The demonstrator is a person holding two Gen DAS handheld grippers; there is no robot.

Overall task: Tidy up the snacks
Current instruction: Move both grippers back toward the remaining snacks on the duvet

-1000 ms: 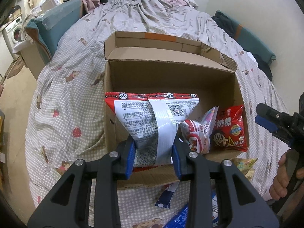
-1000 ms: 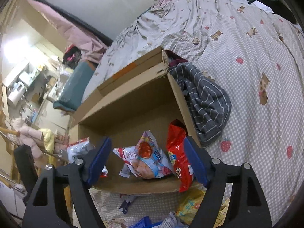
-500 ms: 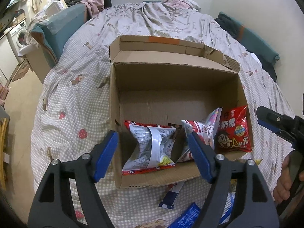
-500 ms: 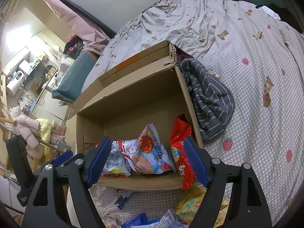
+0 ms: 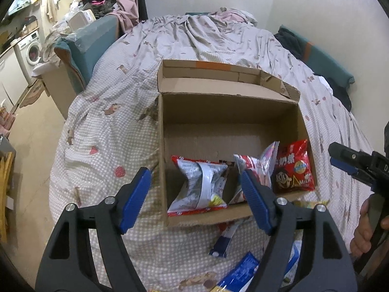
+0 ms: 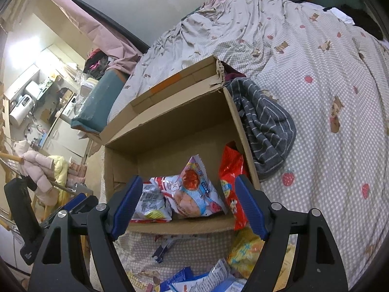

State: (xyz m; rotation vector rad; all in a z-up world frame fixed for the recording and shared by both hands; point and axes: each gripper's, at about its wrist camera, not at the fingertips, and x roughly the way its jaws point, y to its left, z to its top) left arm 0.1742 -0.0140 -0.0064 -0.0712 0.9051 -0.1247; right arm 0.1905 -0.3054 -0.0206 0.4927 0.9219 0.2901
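Observation:
An open cardboard box point(image 5: 231, 112) point(image 6: 180, 121) lies on the bed. Three snack bags stand along its near wall: a red-and-white bag point(image 5: 199, 185) point(image 6: 150, 205) at the left, a white-and-pink bag point(image 5: 257, 165) point(image 6: 192, 192) in the middle, a red milk bag point(image 5: 294, 168) point(image 6: 231, 177) at the right. My left gripper point(image 5: 194, 194) is open and empty, just in front of the box. My right gripper point(image 6: 187, 204) is open and empty, also before the box; it shows at the right edge of the left wrist view point(image 5: 350, 163).
Loose snack packets lie on the checked bedspread in front of the box: a blue-and-white one point(image 5: 223, 238) point(image 6: 163, 248), blue ones point(image 5: 240, 272) point(image 6: 184, 277) and a yellow bag point(image 6: 245, 250). A striped grey cloth point(image 6: 265, 126) lies right of the box. The floor and a washing machine point(image 5: 29, 51) are to the left.
My left gripper opened and let go of the red-and-white bag, which now stands in the box at the left. The left gripper then drew back. The right gripper stayed open.

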